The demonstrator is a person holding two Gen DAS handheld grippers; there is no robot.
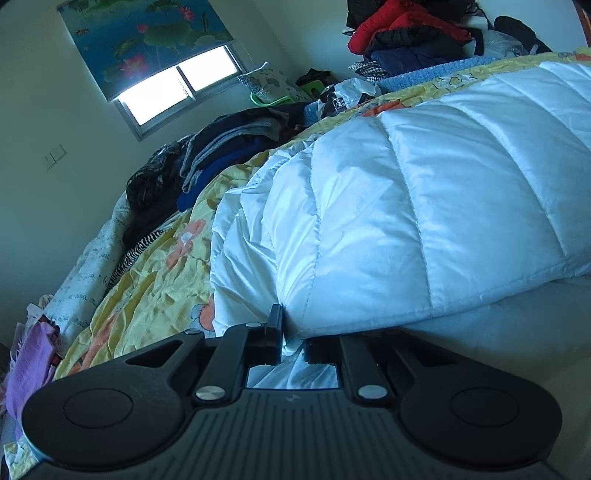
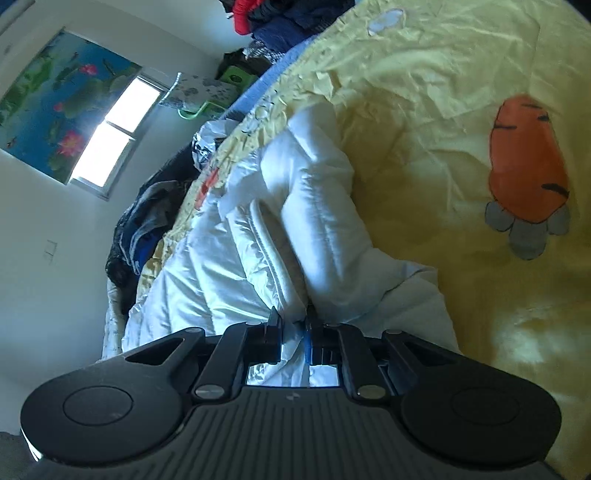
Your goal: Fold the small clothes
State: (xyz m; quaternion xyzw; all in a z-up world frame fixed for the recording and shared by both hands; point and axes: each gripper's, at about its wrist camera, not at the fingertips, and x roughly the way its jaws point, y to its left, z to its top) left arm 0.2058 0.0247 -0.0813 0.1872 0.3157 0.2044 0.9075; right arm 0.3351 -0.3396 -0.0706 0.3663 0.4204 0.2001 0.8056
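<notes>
A white quilted puffer garment lies on the yellow cartoon-print bedsheet. My left gripper is shut on the garment's lower edge, with the fabric bulging over the right finger. In the right wrist view the same white garment is bunched, with a ribbed white band running toward my fingers. My right gripper is shut on that band's end. The yellow sheet with an orange carrot print lies to its right.
A pile of dark clothes lies along the bed's far side. Red and navy jackets are heaped at the back. A purple cloth hangs at the left edge. A window with a lotus blind is on the wall.
</notes>
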